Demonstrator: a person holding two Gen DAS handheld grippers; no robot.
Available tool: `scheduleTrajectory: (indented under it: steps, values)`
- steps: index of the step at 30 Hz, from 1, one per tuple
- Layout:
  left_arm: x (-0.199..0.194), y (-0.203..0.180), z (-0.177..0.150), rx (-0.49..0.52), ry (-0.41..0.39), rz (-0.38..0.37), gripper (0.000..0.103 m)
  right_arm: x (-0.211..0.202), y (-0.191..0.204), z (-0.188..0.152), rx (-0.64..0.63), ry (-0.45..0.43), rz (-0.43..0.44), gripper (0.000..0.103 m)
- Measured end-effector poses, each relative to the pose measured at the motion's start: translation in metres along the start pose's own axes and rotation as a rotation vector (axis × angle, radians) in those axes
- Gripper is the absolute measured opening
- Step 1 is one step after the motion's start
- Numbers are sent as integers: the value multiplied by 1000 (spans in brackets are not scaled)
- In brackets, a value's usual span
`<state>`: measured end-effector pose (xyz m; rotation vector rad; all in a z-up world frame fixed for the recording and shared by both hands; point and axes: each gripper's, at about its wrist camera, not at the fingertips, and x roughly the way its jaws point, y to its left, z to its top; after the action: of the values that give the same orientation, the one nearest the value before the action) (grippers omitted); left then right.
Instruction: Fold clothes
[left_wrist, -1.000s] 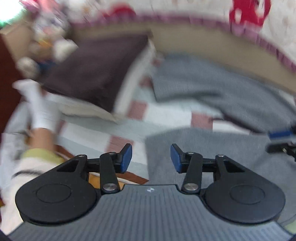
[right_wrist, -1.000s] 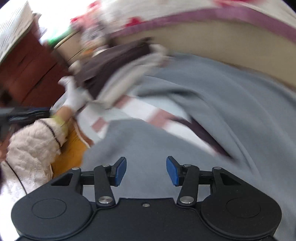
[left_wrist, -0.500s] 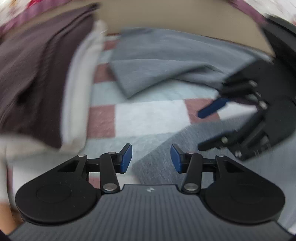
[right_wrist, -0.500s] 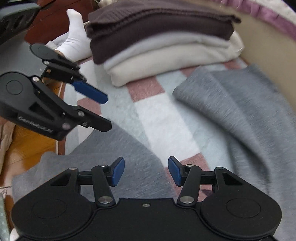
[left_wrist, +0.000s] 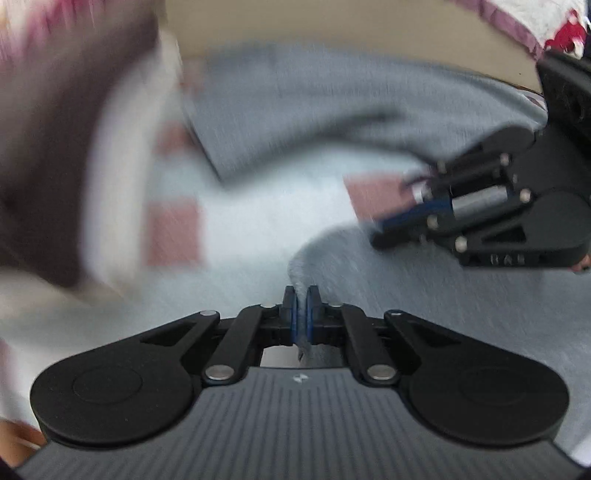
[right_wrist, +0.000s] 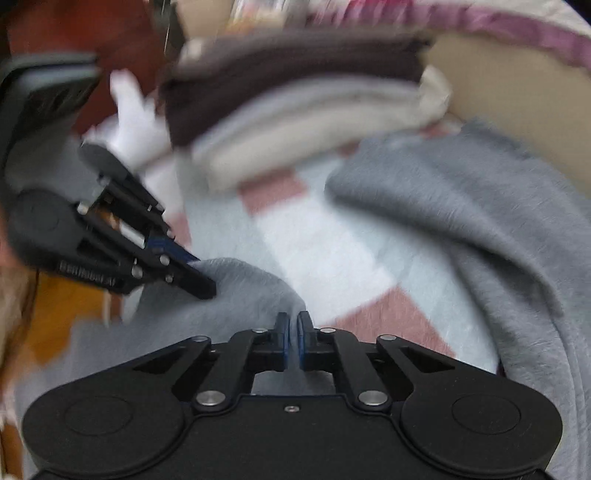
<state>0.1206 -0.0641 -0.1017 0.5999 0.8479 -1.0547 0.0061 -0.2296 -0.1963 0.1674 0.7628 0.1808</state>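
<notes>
A grey garment (left_wrist: 424, 295) lies spread on a checked blanket (left_wrist: 266, 221), with its far part bunched up behind (right_wrist: 461, 221). My left gripper (left_wrist: 302, 295) is shut on the garment's near edge, and a ridge of grey cloth stands between its blue pads. In the right wrist view the left gripper (right_wrist: 199, 280) bites the same edge (right_wrist: 236, 280) at the left. My right gripper (right_wrist: 293, 321) has its jaws closing, with the grey hem pinched between the pads. The right gripper (left_wrist: 384, 225) shows at the right of the left wrist view, low on the cloth.
A stack of folded clothes (right_wrist: 295, 92), brown over grey and cream, sits at the back left of the blanket (right_wrist: 321, 251). A person's white-socked foot (right_wrist: 133, 122) is beside the stack. A beige panel (right_wrist: 498, 81) runs behind the grey garment.
Both grippers have dropped onto the near edge of the grey garment and gone from open to pinching the cloth. They now sit close together.
</notes>
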Motion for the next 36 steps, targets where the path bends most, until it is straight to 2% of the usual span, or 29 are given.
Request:
scheduleTrajectory:
  steps: [3,4,5,6,7,9,10,12,14,15,17,20,22,25,28,29,30,31,32,33,34,36]
  values:
    - [-32,2,10,22,-57,115,5,-18,11,3,51,-96,67,7]
    - [-30,8,13,-18,-22,122,6,-19,15,6,48,-101,62,11]
    - [-23,11,12,-42,14,149,14,-16,19,9,37,-89,19,11]
    - [-13,10,10,-17,37,238,21,-17,17,11,58,-75,-18,24]
    - [-3,8,7,11,60,332,22,-18,14,12,84,-61,-53,35]
    - [12,3,5,100,58,475,26,-20,7,15,137,-34,-124,36]
    - [12,3,8,92,30,464,28,-29,-2,13,175,-46,-124,37]
    - [15,0,17,106,-37,437,43,-57,-24,6,231,-84,-151,42]
    - [23,-8,30,165,-110,421,52,-84,-50,-4,280,-93,-239,44]
    - [27,-11,37,194,-147,413,63,-98,-66,-9,314,-85,-287,44]
    - [35,-19,49,252,-220,396,73,-118,-87,-21,316,-44,-368,44]
    - [73,-38,63,409,-212,415,73,-136,-105,-38,260,40,-478,44]
    - [93,-41,70,408,-202,399,73,-152,-110,-56,280,47,-495,44]
    - [117,-37,74,307,-228,392,74,-209,-121,-97,445,-18,-563,44]
    - [140,-40,67,313,-223,411,78,-268,-132,-139,617,-87,-630,44]
    - [141,-42,64,318,-266,422,79,-291,-141,-156,713,-115,-670,44]
    - [142,-42,65,320,-274,405,72,-316,-150,-174,814,-144,-712,45]
    - [144,-41,66,321,-279,387,61,-335,-156,-189,899,-174,-742,45]
    - [143,-38,72,291,-268,357,2,-347,-156,-201,941,-195,-789,45]
    - [143,-34,78,258,-254,326,0,-359,-156,-212,976,-214,-840,47]
    - [134,-32,80,206,-295,343,0,-370,-156,-224,1011,-234,-890,54]
    - [110,-27,78,133,-409,415,0,-380,-158,-246,1025,-242,-995,59]
